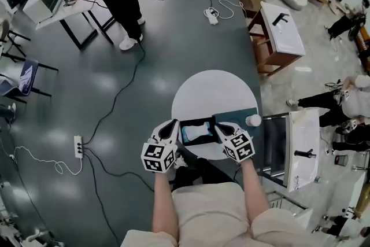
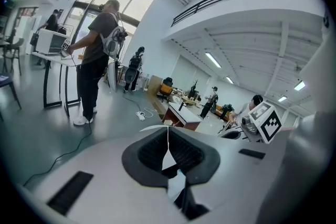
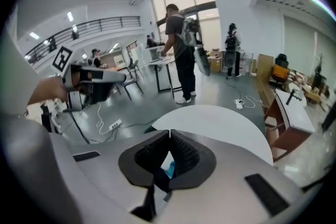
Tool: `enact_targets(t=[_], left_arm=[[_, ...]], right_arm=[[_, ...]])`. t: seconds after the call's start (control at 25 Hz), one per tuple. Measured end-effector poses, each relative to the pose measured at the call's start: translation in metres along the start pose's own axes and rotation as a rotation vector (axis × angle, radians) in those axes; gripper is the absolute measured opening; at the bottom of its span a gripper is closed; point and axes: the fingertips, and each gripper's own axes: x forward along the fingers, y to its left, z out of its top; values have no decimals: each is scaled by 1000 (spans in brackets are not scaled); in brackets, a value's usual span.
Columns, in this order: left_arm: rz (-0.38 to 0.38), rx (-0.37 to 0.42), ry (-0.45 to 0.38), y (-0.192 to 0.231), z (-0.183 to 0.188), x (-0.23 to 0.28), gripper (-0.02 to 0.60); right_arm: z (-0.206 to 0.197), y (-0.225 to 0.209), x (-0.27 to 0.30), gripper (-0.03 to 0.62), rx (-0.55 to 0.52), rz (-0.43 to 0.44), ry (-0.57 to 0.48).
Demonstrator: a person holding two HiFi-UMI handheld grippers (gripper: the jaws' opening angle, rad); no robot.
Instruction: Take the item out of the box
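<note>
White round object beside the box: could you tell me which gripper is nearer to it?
Right. The right gripper sits just left of the white round object; the left gripper is on the far side of the box from it.

An open dark box (image 1: 196, 121) lies on the round white table (image 1: 214, 92), a white and pale-blue item (image 1: 195, 132) inside it.

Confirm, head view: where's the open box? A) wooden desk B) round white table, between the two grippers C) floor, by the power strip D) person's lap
B: the box lies on the round white table, with the left gripper at one end and the right gripper at the other.
</note>
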Motion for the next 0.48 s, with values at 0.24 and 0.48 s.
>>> enact_targets(t=[0.24, 0.48], left_arm=[[24, 19, 51, 28, -22, -5, 21], [-18, -52, 65, 36, -53, -6, 21]], right_arm=[[-17, 21, 52, 35, -316, 79, 220], [-14, 28, 82, 37, -417, 127, 275]])
